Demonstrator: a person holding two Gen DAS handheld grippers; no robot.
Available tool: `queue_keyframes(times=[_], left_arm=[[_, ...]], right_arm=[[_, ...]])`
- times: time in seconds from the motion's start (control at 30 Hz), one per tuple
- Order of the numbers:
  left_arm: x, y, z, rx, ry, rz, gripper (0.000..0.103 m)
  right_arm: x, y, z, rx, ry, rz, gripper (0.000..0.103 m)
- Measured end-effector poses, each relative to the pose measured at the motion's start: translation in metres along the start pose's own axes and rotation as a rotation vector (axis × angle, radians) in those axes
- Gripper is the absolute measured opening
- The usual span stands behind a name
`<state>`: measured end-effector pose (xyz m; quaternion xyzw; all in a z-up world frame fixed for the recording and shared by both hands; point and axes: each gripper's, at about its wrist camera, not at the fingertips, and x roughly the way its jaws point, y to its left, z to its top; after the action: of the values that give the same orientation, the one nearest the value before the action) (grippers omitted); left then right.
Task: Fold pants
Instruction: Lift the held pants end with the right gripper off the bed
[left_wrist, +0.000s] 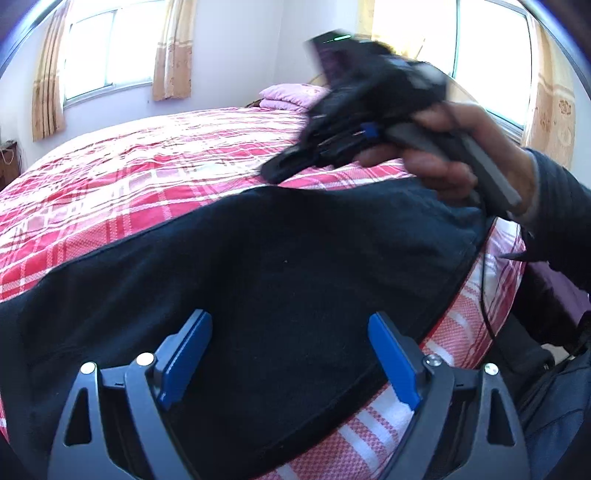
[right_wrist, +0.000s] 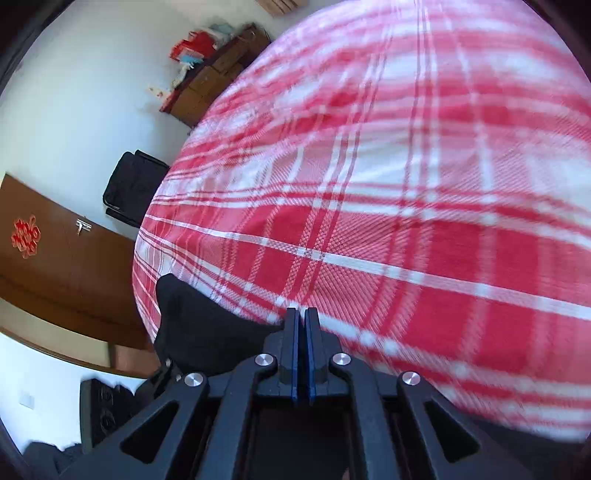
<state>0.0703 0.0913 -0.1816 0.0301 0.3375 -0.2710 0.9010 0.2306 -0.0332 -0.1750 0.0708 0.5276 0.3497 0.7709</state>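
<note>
Black pants (left_wrist: 258, 266) lie spread across the near edge of a bed with a red and white plaid cover (left_wrist: 129, 177). My left gripper (left_wrist: 290, 328) is open, its blue pads just above the pants near their lower edge, holding nothing. My right gripper (left_wrist: 273, 173) shows in the left wrist view, held in a hand above the far edge of the pants, blurred. In the right wrist view my right gripper (right_wrist: 302, 314) is shut with nothing between its pads, above the plaid cover (right_wrist: 406, 221). A bit of the black pants (right_wrist: 199, 325) shows at lower left there.
A folded pink blanket (left_wrist: 291, 96) lies at the bed's far end under curtained windows (left_wrist: 107, 51). A black chair (right_wrist: 129, 188), a brown door (right_wrist: 55, 266) and a wooden cabinet (right_wrist: 210, 81) stand beyond the bed's side.
</note>
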Motion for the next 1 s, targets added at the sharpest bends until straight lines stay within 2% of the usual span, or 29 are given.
queue_keyframes(times=[0.07, 0.13, 0.2, 0.23, 0.27, 0.47, 0.6, 0.77, 0.87, 1.0], left_arm=[[-0.003, 0.0, -0.002, 0.002, 0.001, 0.012, 0.089], [-0.004, -0.001, -0.006, 0.011, 0.007, 0.024, 0.089], [-0.005, -0.004, -0.01, 0.026, 0.013, 0.044, 0.089], [-0.005, -0.004, -0.011, 0.03, 0.017, 0.05, 0.089], [-0.005, -0.005, -0.013, 0.033, 0.021, 0.054, 0.089], [-0.002, -0.013, -0.018, 0.053, 0.035, 0.079, 0.092], [0.001, -0.019, -0.021, 0.079, 0.045, 0.106, 0.093], [-0.007, -0.014, -0.015, 0.06, 0.053, 0.12, 0.094], [-0.018, -0.002, -0.01, 0.028, 0.028, 0.175, 0.094], [-0.022, 0.021, -0.012, -0.029, 0.035, 0.238, 0.094]], right_arm=[[-0.02, 0.009, -0.016, -0.052, -0.023, -0.013, 0.004], [-0.037, 0.012, -0.04, -0.065, -0.014, 0.024, 0.007], [-0.042, 0.018, -0.063, -0.088, -0.001, 0.011, 0.027], [-0.042, 0.02, -0.076, -0.098, 0.008, -0.003, 0.052], [-0.039, 0.023, -0.084, -0.102, 0.013, -0.011, 0.061], [-0.024, 0.024, -0.14, -0.142, 0.056, -0.074, 0.061], [-0.022, 0.022, -0.16, -0.148, 0.028, -0.085, 0.061], [-0.022, 0.025, -0.159, -0.166, 0.0, -0.09, 0.062], [-0.032, 0.024, -0.157, -0.144, -0.047, -0.085, 0.062], [-0.038, 0.021, -0.156, -0.152, -0.091, -0.197, 0.062]])
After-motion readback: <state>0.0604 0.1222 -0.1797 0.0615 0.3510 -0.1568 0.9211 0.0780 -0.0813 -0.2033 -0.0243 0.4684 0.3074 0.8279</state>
